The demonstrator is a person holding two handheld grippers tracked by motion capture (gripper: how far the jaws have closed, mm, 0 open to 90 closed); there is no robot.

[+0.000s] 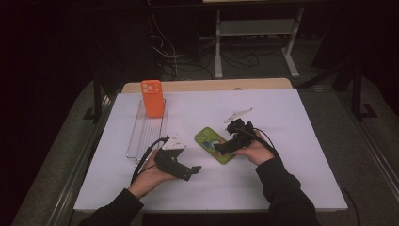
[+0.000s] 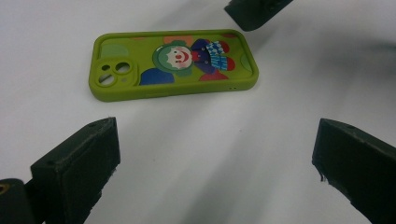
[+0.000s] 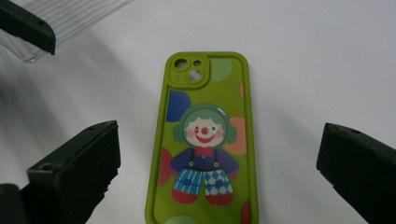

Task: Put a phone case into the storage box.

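Note:
A green phone case (image 1: 212,142) printed with a clown lies flat, back up, on the white table (image 1: 282,141). My right gripper (image 1: 221,148) hovers open right over its near end, and in the right gripper view the case (image 3: 205,140) lies between the two spread jaws, untouched. My left gripper (image 1: 195,170) is open a little to the near left of the case, empty. In the left gripper view the case (image 2: 173,63) lies sideways beyond the jaws. An orange phone case (image 1: 153,98) stands upright at the far end of a clear ribbed tray (image 1: 146,132).
The clear tray (image 3: 70,18) lies left of the green case. A wooden board edge (image 1: 207,85) runs along the table's far side. Beyond it are cables and a metal frame (image 1: 256,42) on the dark floor.

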